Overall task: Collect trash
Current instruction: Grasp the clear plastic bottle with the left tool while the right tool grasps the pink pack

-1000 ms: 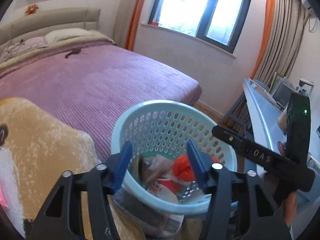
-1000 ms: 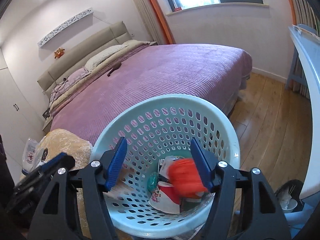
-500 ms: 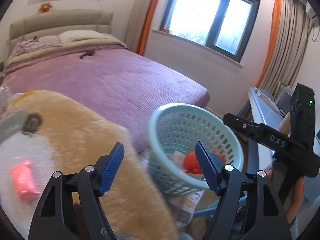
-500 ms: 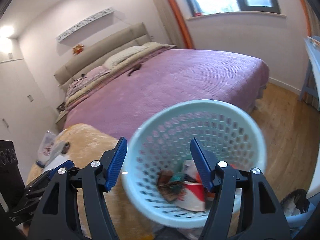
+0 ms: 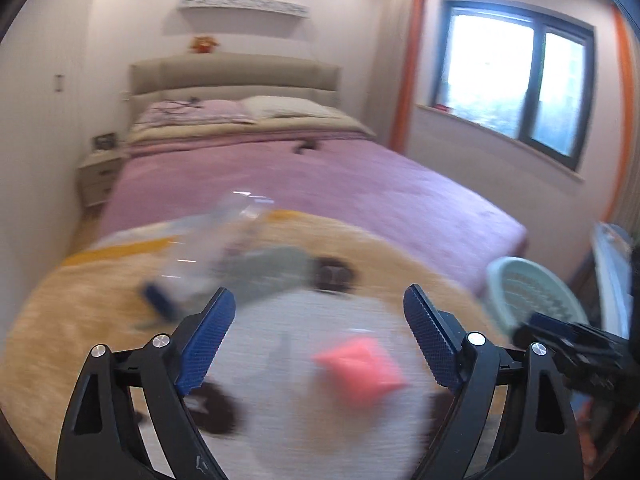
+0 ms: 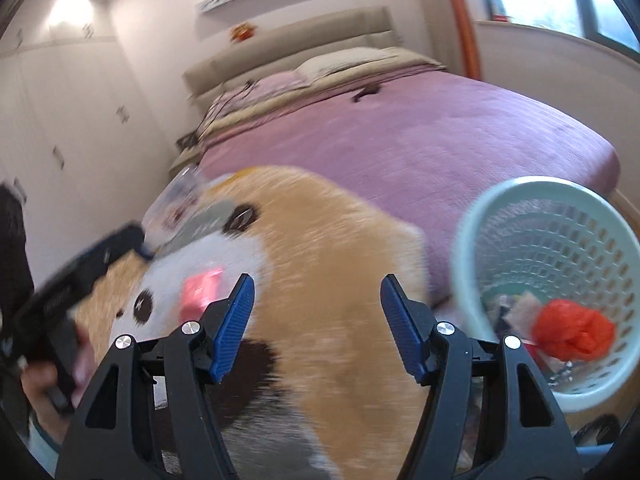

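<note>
My left gripper (image 5: pixel 316 336) is open and empty, just above a pink wrapper (image 5: pixel 360 370) lying on a tan-and-white plush blanket (image 5: pixel 100 300). A clear plastic bottle (image 5: pixel 216 252) and a grey piece (image 5: pixel 272 272) lie further back on it. My right gripper (image 6: pixel 316 324) is open and empty over the same blanket (image 6: pixel 320 260); the pink wrapper (image 6: pixel 202 290) is at its left. The pale blue perforated basket (image 6: pixel 516 196) stands at the right, holding an orange-red bag (image 6: pixel 572 330) and other trash. The basket (image 5: pixel 528 280) shows at the right of the left wrist view.
A bed with a purple cover (image 5: pixel 320 176) fills the room behind the blanket. A bedside cabinet (image 5: pixel 98 176) stands at its left. White wardrobe doors (image 6: pixel 60 128) run along the left wall. A window (image 5: pixel 516 84) and orange curtain edges are on the right wall.
Both grippers have swung left, away from the basket and over the plush blanket. The pink wrapper now lies between the left gripper's fingers in view. Both stay open.
</note>
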